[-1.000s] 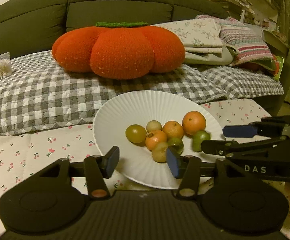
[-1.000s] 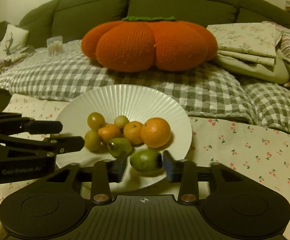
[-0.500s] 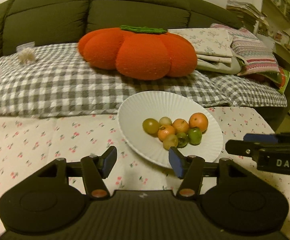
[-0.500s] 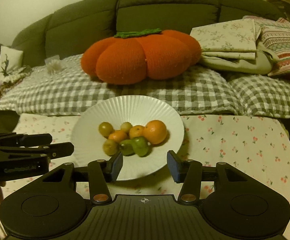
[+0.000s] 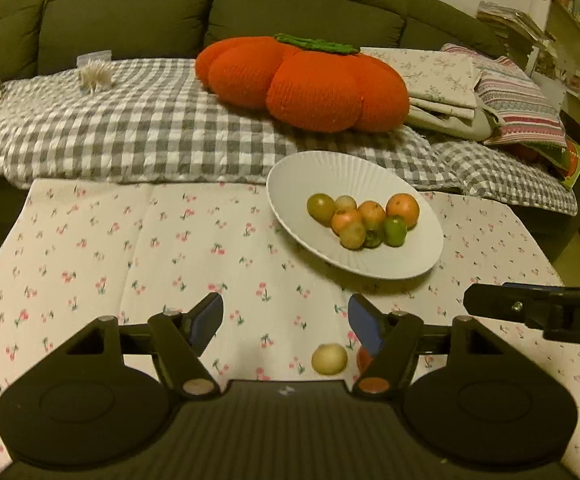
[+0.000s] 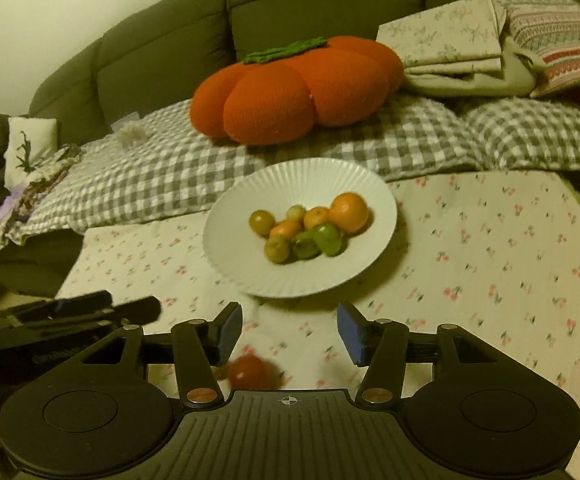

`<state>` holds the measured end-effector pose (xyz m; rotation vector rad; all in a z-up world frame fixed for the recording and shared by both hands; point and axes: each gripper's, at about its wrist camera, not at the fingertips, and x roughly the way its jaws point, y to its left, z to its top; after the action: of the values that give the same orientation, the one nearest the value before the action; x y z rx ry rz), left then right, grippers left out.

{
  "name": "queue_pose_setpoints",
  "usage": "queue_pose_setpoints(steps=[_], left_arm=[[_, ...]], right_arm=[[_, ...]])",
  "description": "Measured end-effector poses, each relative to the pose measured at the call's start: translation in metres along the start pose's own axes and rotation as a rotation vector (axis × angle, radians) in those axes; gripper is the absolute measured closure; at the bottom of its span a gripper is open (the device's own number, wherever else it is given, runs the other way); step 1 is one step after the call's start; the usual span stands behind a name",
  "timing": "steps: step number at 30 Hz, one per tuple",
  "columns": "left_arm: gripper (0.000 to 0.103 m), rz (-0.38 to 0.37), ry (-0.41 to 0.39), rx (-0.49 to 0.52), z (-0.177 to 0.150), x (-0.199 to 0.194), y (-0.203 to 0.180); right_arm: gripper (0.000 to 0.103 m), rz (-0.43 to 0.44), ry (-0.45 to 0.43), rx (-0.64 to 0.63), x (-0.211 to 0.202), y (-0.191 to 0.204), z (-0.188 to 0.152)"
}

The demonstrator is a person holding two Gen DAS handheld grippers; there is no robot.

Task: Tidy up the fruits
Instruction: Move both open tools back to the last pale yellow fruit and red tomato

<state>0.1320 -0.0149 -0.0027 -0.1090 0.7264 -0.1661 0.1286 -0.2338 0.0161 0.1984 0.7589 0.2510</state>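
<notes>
Now both grippers, left [image 5: 285, 320] and right [image 6: 290, 330], have just been spreading, nothing between them. Eight fruits sit on the white plate [image 5: 310, 168] toward the table's far edge; a pale fruit [image 5: 329, 359] and red fruit [image 6: 248, 372] wait near its front edge, needing pickup next.

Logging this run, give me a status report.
Left gripper and right gripper open, empty, jaws just widened. Eight fruits on white plate. Pale fruit, red fruit loose on tablecloth.

Dim, yellowish indoor light, soft shadows, fisheye bending at edges, motion blur in right wrist view.
</notes>
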Motion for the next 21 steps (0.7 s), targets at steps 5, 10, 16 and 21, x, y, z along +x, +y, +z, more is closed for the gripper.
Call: queue_pose_setpoints(steps=[5, 10, 16, 21], left_arm=[[0.031, 0.010, 0.006, 0.034, -0.010, -0.007, -0.002], [0.030, 0.002, 0.022, 0.041, -0.019, -0.006, -0.001], [0.025, -0.005, 0.031, 0.065, -0.027, 0.001, -0.003], [0.024, -0.004, 0.053, 0.086, -0.033, 0.011, -0.003]], right_arm=[[0.050, 0.040, 0.013, 0.031, -0.011, 0.006, -0.006], [0.049, 0.059, 0.027, 0.046, -0.015, 0.009, -0.012], [0.037, 0.061, 0.047, 0.049, -0.011, 0.009, -0.021], [0.030, 0.060, 0.067, 0.070, 0.001, 0.004, -0.027]])
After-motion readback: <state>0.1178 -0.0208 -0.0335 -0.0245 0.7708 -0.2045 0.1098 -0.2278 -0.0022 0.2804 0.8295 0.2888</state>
